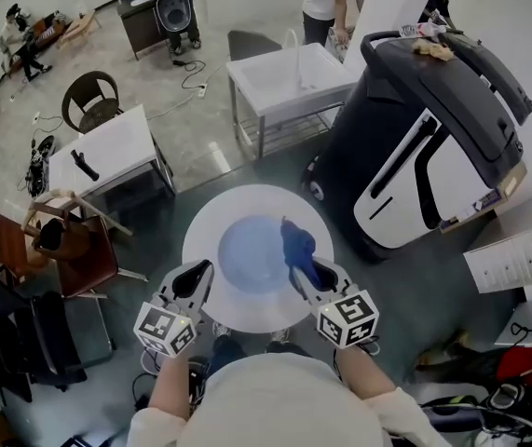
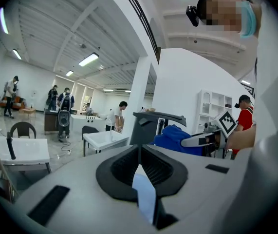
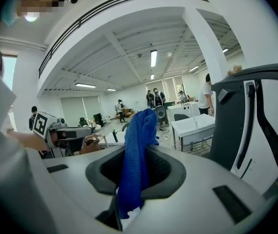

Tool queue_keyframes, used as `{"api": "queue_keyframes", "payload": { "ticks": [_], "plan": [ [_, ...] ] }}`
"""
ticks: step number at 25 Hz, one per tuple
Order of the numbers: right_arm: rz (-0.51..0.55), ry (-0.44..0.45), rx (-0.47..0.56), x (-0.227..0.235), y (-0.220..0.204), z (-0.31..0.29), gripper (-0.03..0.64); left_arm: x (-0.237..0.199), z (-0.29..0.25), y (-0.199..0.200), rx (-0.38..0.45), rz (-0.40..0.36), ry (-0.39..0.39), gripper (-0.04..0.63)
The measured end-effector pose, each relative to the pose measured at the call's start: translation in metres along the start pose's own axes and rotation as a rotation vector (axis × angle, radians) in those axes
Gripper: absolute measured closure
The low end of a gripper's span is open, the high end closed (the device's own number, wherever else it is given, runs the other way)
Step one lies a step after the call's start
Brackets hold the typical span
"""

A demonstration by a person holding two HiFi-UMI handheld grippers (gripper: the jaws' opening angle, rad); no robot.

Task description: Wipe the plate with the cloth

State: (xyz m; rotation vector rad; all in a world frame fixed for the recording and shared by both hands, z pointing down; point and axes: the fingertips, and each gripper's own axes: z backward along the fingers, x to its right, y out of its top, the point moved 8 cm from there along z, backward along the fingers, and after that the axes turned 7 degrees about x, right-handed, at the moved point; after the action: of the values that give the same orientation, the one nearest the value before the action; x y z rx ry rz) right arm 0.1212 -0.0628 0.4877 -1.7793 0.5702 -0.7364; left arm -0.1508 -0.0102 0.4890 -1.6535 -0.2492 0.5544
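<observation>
So that its face can be wiped in mid-air, the round plate (image 1: pixel 247 210), smooth white with a pale blue centre, is clamped by its near rim in the left gripper (image 1: pixel 194 276). The right gripper (image 1: pixel 305 273) pinches a soft, nubbly blue cloth (image 1: pixel 295 243) over the plate's centre.

Seen from above, the cloth (image 1: pixel 298 245) covers the right rim of the plate (image 1: pixel 247 250). The table (image 1: pixel 205 217) loses its near edge behind the left hand-held gripper (image 1: pixel 196 273), the right hand-held gripper (image 1: pixel 305 273) and the person (image 1: pixel 284 399). Between the left jaws only a thin sliver of plate (image 2: pixel 143 191) shows; whether it touches the table is unclear.
</observation>
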Motion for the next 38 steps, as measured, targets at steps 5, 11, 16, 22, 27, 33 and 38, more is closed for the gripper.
{"api": "queue_keyframes", "payload": {
  "ticks": [5, 11, 16, 22, 27, 33, 38],
  "plan": [
    [-0.018, -0.038, 0.011, -0.008, -0.002, -0.012, 0.522, -0.025, -0.014, -0.006, -0.048, 0.018, -0.051, 0.552],
    [-0.020, -0.073, 0.020, -0.013, -0.008, -0.027, 0.522, -0.055, -0.031, -0.030, -0.114, 0.109, -0.076, 0.552],
    [-0.029, -0.086, 0.005, -0.015, -0.013, -0.036, 0.522, -0.074, -0.045, -0.064, -0.196, 0.236, -0.051, 0.552],
    [-0.032, -0.087, -0.003, -0.016, -0.013, -0.045, 0.522, -0.087, -0.058, -0.106, -0.358, 0.317, -0.036, 0.551],
    [-0.040, -0.087, -0.010, -0.017, -0.015, -0.049, 0.522, -0.102, -0.062, -0.142, -0.453, 0.444, 0.015, 0.551],
    [-0.049, -0.094, -0.029, -0.017, -0.019, -0.049, 0.522, -0.111, -0.066, -0.177, -0.567, 0.545, 0.077, 0.420],
    [-0.053, -0.103, -0.042, -0.019, -0.023, -0.047, 0.522, -0.115, -0.066, -0.199, -0.590, 0.646, 0.127, 0.382]
  ]
}}
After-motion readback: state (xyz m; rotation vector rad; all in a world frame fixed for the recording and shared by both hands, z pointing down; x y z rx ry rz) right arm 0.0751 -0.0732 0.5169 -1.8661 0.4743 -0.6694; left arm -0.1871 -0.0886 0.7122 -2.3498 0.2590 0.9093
